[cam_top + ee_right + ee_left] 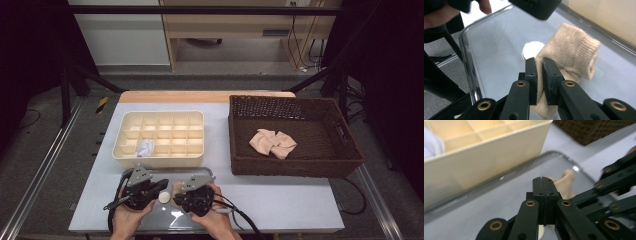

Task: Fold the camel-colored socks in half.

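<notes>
**Stock on the table: one beige sock in my right grip, over the clear tray**

Item 1. Right gripper (539, 65). I have its two jaws pinched on a beige sock (571, 53); the knit fabric is squeezed into the narrow slit between the pads. The bulk of the sock bulges out past the fingertips and off to their right side, with its rolled end pointing away from the jaws. A further fold of it hangs below the fingers.

Item 2. Left gripper (543, 180). I see its jaws pressed flat together, pad against pad, with nothing between them. The beige sock (565, 183) lies just beyond these fingertips and slightly to their right, close but apart from them. The right gripper's black linkage crosses in from the right side of the same view.

Item 3. Clear tray (499, 32). It lies under both sets of fingers, its glossy raised rim curving round on the left of my right fingertips.

Item 4. Cream divided box (159, 137). It stands just ahead of both grippers, beyond the tray's far rim. A white bundle (145, 147) sits in one of its near-row compartments, ahead of the left fingers.

Item 5. Brown wicker basket (295, 172). It stands well ahead and to the right of my right fingers, holding a pale peach cloth (273, 143) on its floor.
</notes>
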`<state>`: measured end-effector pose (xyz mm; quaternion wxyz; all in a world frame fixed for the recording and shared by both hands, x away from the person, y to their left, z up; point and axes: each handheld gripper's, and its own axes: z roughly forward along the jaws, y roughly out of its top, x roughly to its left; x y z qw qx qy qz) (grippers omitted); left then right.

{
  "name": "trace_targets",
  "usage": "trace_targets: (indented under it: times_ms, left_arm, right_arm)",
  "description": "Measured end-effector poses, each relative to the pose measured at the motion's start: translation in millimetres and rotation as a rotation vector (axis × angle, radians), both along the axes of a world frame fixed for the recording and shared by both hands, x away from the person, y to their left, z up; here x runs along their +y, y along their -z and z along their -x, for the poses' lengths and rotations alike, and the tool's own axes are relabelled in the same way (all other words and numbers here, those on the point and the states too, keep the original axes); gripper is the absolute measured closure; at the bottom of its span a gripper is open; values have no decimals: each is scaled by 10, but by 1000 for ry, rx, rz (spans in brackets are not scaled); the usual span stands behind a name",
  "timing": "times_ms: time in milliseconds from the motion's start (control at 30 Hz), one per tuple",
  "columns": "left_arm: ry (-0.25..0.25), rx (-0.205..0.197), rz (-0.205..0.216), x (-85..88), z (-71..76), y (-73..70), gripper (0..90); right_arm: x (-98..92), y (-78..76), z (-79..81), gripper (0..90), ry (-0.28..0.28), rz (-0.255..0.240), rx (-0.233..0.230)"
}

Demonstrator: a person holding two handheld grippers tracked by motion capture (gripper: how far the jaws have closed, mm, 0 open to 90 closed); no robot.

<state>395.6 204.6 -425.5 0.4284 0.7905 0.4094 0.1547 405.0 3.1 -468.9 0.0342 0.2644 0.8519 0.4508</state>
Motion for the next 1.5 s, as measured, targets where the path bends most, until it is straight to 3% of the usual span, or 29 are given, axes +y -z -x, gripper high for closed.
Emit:
trace_targets:
  times_ms: [200, 300, 333, 367, 400, 433, 667, 733, 933, 1033, 1100, 1200, 1267, 1367, 1500]
  left_arm:
    - [54, -12, -13, -137, -25, 5, 755]
    - [59, -15, -84, -236, -61, 82, 706]
    - [59, -15, -84, -236, -61, 82, 700]
    - [46, -18, -155, -258, -93, 134, 698]
    - [46, -18, -155, -258, -93, 134, 699]
    - [37, 13, -160, -242, -136, 181, 697]
    - [24, 55, -137, -194, -139, 220, 688]
    - [13, 81, -104, -200, -116, 220, 683]
    - [-9, 86, -90, -221, -67, 227, 662]
    - [-28, 97, -77, -209, -61, 233, 630]
    - [-32, 104, -69, -203, -61, 235, 627]
    - [-28, 110, -58, -200, -57, 231, 608]
    - [-24, 114, -52, -194, -53, 226, 563]
    - [4, 144, -20, -158, 0, 227, 489]
    - [24, 172, -20, -178, 47, 276, 454]
  right_arm:
    - [1, 2, 10, 831, 0, 1, -5]
    - [-2, -1, 10, 830, -2, 0, -4]
    - [-2, -1, 10, 830, -2, 0, -4]
    - [-10, -6, 15, 830, -5, 2, -6]
    - [-19, -11, 16, 830, -10, 3, -10]
    - [-30, -19, 24, 830, -8, 6, -5]
    - [-248, -77, -1, 817, 28, 10, -2]
    - [-337, -97, -26, 817, 55, 7, 0]
    - [-421, -96, -63, 814, 91, 5, 17]
    - [-441, -179, -47, 812, 119, -53, 40]
    - [-453, -214, -37, 819, 139, -55, 28]
    - [-442, -147, -32, 837, 150, 7, 49]
    - [-438, -61, -27, 855, 150, 17, 71]
    - [-445, -18, -12, 870, 153, 13, 76]
    - [-454, 18, 23, 880, 153, 7, 78]
